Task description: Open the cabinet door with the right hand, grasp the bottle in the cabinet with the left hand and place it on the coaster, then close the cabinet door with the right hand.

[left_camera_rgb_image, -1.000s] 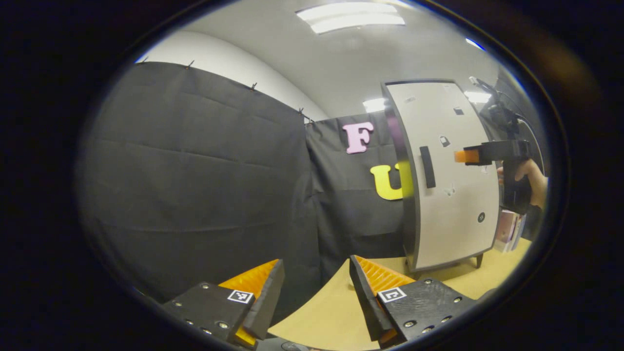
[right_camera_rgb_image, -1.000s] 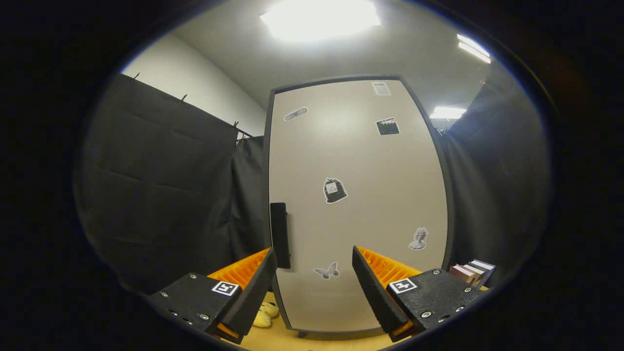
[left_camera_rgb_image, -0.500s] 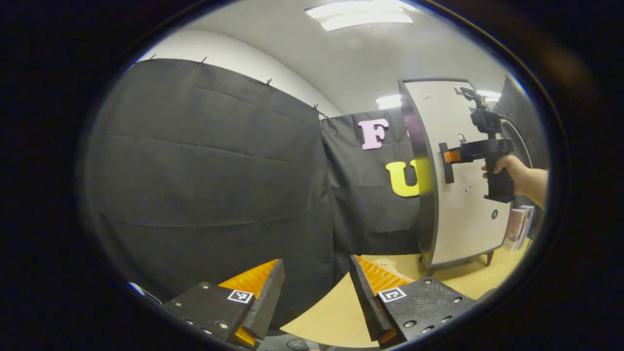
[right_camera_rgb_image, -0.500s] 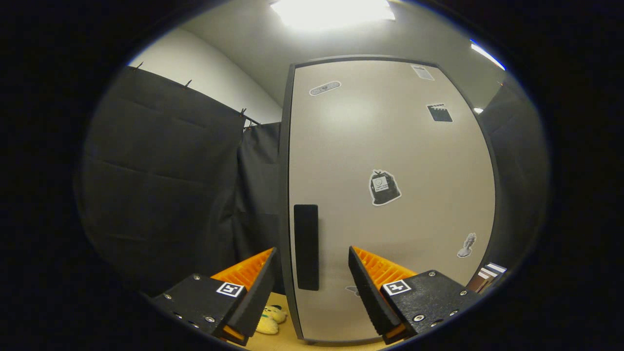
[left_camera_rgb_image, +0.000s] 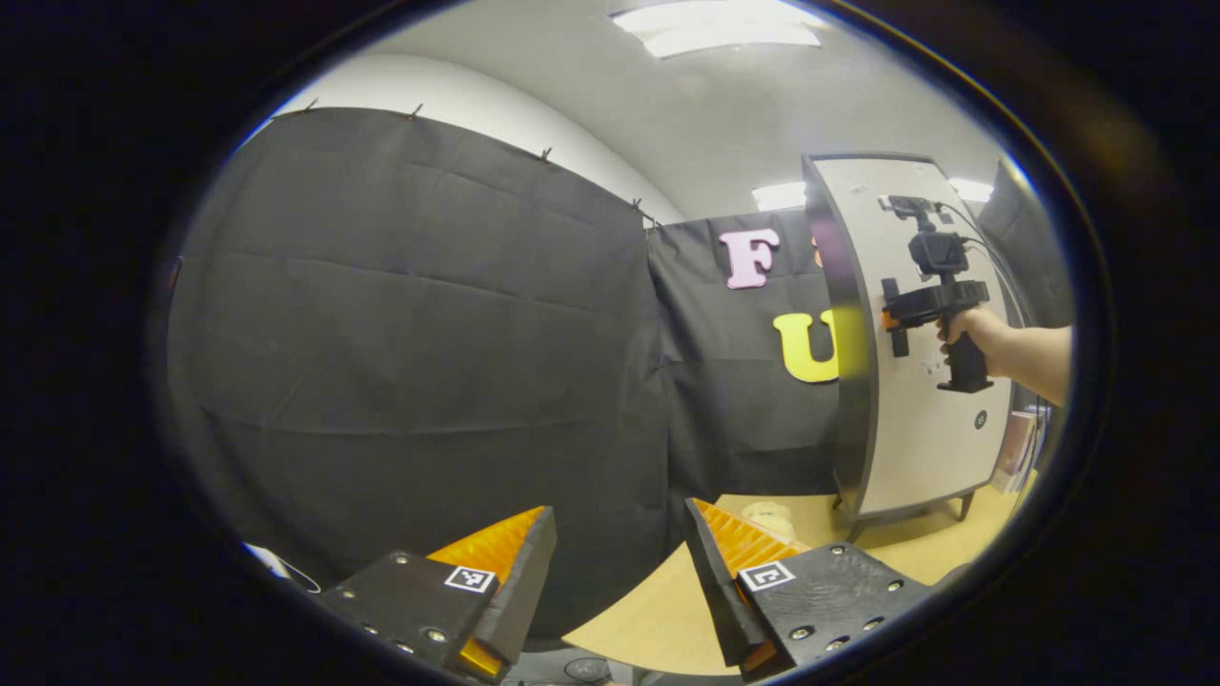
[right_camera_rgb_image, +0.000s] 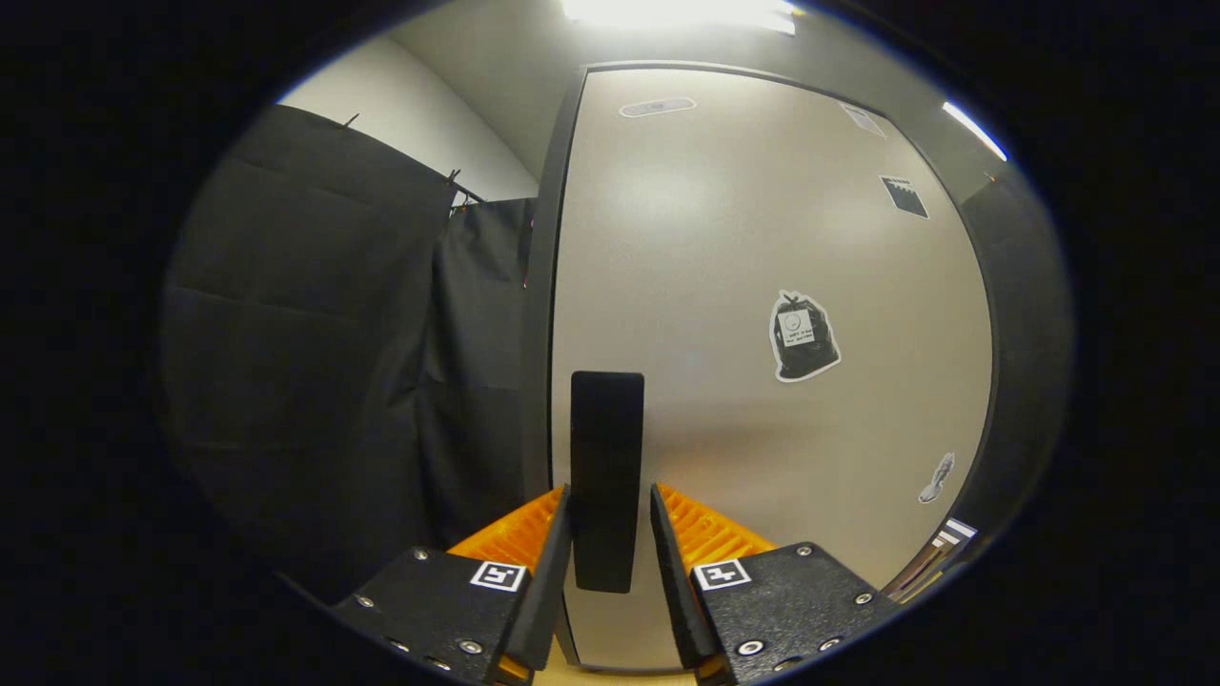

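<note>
A tall pale cabinet door (right_camera_rgb_image: 743, 286) with stickers stands shut, hiding what is inside. Its black vertical handle (right_camera_rgb_image: 606, 448) sits near the door's left edge, and my right gripper (right_camera_rgb_image: 610, 495) is shut on it, one finger on each side. In the left gripper view the cabinet (left_camera_rgb_image: 929, 429) stands at the far right on the table, and a hand (left_camera_rgb_image: 963, 329) holds the right gripper (left_camera_rgb_image: 891, 319) against the handle. My left gripper (left_camera_rgb_image: 618, 512) is open with nothing between its fingers, low over the wooden table (left_camera_rgb_image: 667, 610) and facing the black cloth wall.
A small yellow plush toy (left_camera_rgb_image: 767, 517) lies on the table beside the cabinet's left foot. Several books (right_camera_rgb_image: 939, 548) stand to the right of the cabinet. Black cloth walls close off the back and left.
The right gripper has moved forward to the door handle and its fingers have narrowed onto it. The left gripper's view has swung a little left, so the cabinet sits farther right.
</note>
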`<action>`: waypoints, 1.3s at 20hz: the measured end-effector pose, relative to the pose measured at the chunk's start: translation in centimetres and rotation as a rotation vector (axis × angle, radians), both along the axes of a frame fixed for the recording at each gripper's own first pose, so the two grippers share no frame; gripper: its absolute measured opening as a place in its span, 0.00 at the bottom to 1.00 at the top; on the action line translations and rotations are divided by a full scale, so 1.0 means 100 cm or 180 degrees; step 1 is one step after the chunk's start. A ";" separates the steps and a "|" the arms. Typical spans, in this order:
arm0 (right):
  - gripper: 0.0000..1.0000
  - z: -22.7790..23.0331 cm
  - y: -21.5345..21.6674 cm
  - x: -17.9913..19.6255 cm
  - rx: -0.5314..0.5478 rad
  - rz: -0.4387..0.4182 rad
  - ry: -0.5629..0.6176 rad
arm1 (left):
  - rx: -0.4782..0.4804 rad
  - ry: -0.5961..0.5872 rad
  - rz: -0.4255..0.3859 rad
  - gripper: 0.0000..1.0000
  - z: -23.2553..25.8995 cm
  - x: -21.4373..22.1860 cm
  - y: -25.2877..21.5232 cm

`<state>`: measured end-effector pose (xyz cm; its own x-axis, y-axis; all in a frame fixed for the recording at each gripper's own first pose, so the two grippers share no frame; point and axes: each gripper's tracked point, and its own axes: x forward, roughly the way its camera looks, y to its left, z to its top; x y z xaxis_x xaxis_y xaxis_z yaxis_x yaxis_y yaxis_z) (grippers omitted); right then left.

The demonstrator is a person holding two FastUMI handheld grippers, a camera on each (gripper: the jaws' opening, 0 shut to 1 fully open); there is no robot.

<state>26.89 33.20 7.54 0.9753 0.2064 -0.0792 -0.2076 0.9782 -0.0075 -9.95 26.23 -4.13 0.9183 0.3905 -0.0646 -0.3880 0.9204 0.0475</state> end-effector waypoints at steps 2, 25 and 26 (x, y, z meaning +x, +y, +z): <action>0.45 0.000 0.002 0.000 0.0140 -0.0022 0.0041 | 0.0029 0.0004 -0.0016 0.77 0.000 0.000 -0.001; 0.20 0.003 -0.009 -0.035 0.0126 0.0439 0.0243 | -0.0020 -0.0211 -0.0757 0.77 0.032 0.015 -0.062; 0.20 0.003 -0.011 -0.037 0.0124 0.0455 0.0240 | -0.0027 -0.0214 -0.0789 0.77 0.030 0.028 -0.069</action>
<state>23.16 32.12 7.89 0.9273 0.3469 -0.1405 -0.3431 0.9379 0.0508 -7.16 19.31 -1.16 0.9883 0.1527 -0.0026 -0.1526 0.9881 0.0210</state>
